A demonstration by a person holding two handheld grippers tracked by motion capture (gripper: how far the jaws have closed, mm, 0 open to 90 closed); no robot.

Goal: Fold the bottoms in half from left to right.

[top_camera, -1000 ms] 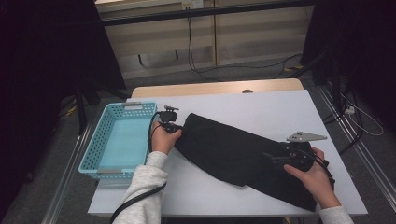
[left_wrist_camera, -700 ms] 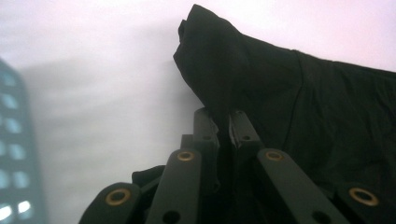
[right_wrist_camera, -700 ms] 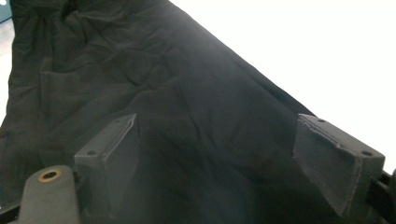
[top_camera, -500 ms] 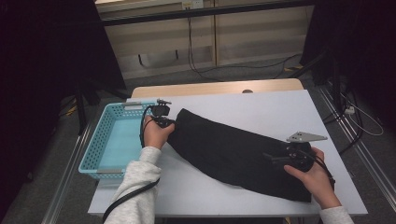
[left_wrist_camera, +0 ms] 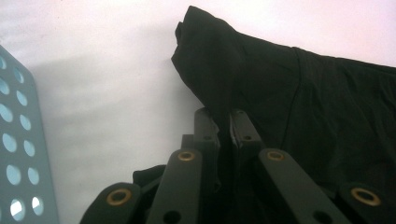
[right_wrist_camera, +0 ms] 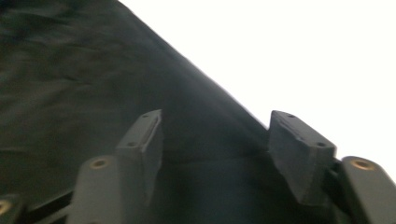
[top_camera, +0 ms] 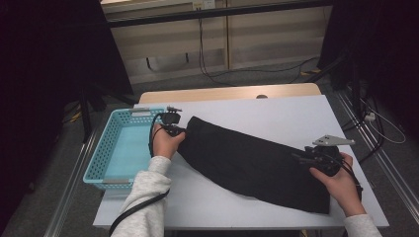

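Note:
A long black cloth (top_camera: 247, 160) lies slantwise across the white table (top_camera: 276, 113), from near the basket to the front right corner. My left gripper (top_camera: 180, 132) is shut on the cloth's far left end, beside the basket. In the left gripper view the jaws (left_wrist_camera: 223, 114) pinch a fold of the cloth (left_wrist_camera: 289, 93). My right gripper (top_camera: 298, 157) sits low at the cloth's right end. Its jaws (right_wrist_camera: 215, 126) have just been closing but still stand apart, with the cloth's (right_wrist_camera: 93, 70) edge running between them.
A light blue perforated basket (top_camera: 106, 148) stands at the table's left edge, its wall close to my left gripper (left_wrist_camera: 18, 140). A wooden strip runs along the table's far edge. Cables and dark stands lie on the floor beyond and to the right.
My left gripper has drawn the cloth's left end a little toward the basket, and the cloth lies more stretched. The right hand has stayed in place.

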